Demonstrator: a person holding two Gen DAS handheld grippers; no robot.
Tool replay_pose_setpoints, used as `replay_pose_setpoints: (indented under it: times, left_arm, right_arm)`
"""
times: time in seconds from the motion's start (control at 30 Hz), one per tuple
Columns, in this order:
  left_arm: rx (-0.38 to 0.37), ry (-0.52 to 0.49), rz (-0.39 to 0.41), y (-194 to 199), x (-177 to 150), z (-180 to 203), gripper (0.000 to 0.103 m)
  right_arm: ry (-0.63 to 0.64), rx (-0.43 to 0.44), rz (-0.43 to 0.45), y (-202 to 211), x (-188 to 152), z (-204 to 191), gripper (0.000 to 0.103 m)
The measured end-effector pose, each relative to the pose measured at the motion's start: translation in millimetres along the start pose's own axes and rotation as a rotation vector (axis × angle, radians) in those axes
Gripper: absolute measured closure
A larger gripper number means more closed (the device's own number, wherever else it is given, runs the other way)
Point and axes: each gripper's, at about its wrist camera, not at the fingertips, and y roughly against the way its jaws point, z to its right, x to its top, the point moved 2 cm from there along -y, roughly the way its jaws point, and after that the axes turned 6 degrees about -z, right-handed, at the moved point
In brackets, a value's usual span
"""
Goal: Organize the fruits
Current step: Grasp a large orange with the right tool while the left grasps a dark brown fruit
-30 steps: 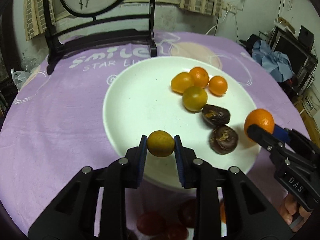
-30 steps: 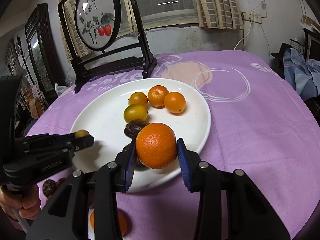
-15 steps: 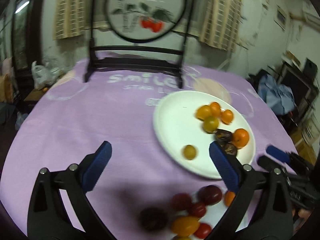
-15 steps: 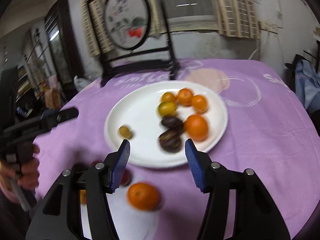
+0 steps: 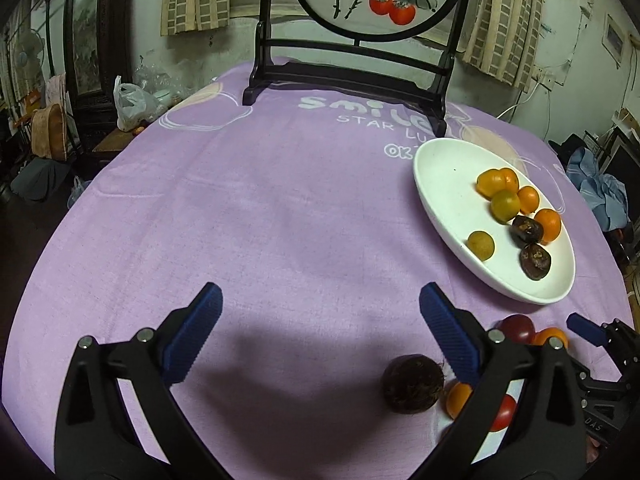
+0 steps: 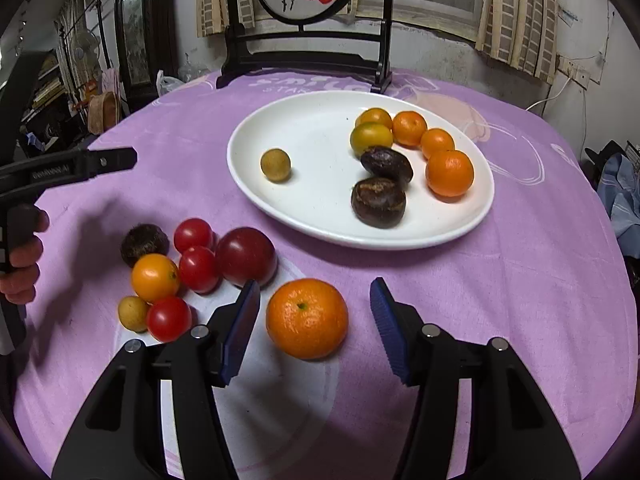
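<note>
The right hand-held gripper [image 6: 315, 330] hangs released around a loose orange [image 6: 307, 318]; tomatoes [image 6: 199, 269] crowd, seemingly touching, beside it.

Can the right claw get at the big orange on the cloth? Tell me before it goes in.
Probably yes. The right claw is open, and the big orange lies on the cloth between its fingers with a gap on each side. The dark red tomato sits off to the side, clear of the path.

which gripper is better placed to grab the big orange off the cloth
Right. The right gripper is open with the orange between its fingers; the left gripper frames bare cloth.
</note>
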Motion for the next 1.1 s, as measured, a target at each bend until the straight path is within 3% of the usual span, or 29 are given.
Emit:
replay_pose_setpoints:
  times: [0.53,0.7,0.87,0.97,1.1]
  left_arm:
    - [0.012,-0.037,0.007,4,-2,4,0.003]
    - [0.017,-0.032,0.0,3,-1,0,0.003]
    - [0.0,-0.05,-0.012,1,-1,-1,0.003]
    - [-0.05,-0.133,-0.024,2,-5,4,0.003]
    - [-0.136,-0.403,-0.015,7,-25,16,0.003]
  right_arm:
    - [0.032,-0.01,-0.065,-11,-11,-11,0.046]
    - [0.02,-0.007,-0.072,-14,-11,-9,0.057]
    - [0.005,0.007,-0.073,-12,-12,-6,0.059]
    - [-0.027,0.036,-0.064,-9,-10,-2,0.059]
    - [-0.044,0.028,-0.063,-8,-8,1,0.059]
